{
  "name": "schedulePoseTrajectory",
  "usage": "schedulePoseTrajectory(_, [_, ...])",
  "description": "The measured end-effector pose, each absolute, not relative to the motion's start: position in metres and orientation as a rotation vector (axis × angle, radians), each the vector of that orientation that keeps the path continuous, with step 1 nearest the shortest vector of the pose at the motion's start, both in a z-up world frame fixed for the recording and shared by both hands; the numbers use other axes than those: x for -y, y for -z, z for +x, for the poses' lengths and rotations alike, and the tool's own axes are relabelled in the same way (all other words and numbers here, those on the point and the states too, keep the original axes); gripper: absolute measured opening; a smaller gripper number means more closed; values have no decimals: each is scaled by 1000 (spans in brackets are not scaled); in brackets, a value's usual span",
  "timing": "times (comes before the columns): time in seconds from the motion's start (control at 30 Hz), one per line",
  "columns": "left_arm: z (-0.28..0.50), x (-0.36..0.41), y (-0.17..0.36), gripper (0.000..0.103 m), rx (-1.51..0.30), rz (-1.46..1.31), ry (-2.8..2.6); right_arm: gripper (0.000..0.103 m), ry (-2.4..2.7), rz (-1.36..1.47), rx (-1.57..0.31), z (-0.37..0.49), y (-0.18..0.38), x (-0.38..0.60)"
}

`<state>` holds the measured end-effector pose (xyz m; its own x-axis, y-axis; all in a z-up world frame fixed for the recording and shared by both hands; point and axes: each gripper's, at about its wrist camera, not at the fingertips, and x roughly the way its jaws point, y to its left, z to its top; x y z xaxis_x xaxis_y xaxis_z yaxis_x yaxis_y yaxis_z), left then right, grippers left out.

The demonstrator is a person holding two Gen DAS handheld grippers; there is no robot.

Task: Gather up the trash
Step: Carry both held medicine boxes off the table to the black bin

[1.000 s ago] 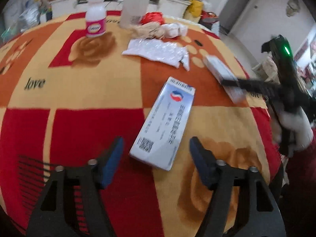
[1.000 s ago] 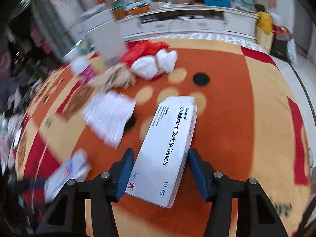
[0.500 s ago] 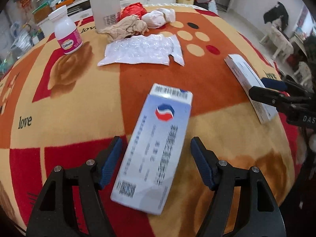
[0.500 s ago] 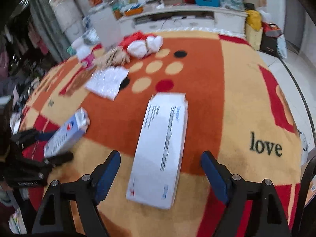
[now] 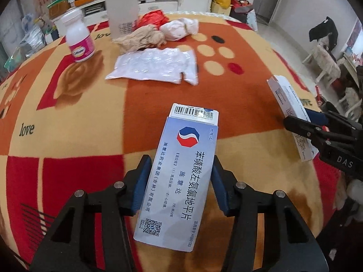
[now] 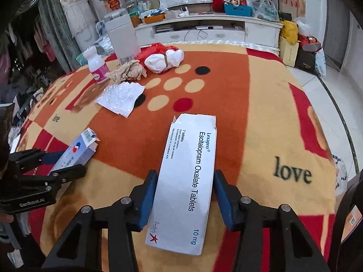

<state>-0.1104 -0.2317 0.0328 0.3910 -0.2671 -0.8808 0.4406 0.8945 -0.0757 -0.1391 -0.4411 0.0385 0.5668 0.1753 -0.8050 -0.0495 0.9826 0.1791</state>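
My left gripper [image 5: 180, 183] is shut on a pale blue medicine box [image 5: 181, 172] with Chinese print, its pads pressed on the box's long sides, held over the table. My right gripper [image 6: 185, 198] is shut on a white Lexapro tablet box [image 6: 188, 176]. Each gripper with its box also shows in the other view: the white box [image 5: 288, 108] at the right edge, the blue box [image 6: 77, 151] at the left. On the table lie a flat white plastic wrapper [image 5: 156, 66], a crumpled beige wad [image 5: 140, 39] and a white tissue ball [image 5: 179, 29].
The round table has an orange, red and yellow patterned cloth [image 5: 68, 113]. A white bottle with a pink label [image 5: 79, 38], a tall white carton [image 5: 122, 6] and a red bag [image 5: 152, 18] stand at the far side. A cluttered white cabinet [image 6: 204, 29] lies beyond.
Both grippers have closed on their boxes; half a second ago both jaws stood wide open around them. The blue box now sits deeper between my left fingers.
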Motion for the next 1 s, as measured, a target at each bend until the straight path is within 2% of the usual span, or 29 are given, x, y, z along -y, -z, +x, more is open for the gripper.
schedulePoseTrajectory(1.0, [-153,358,-60,50,-1023,245,646,48,0,258,-880,-222,-63,529])
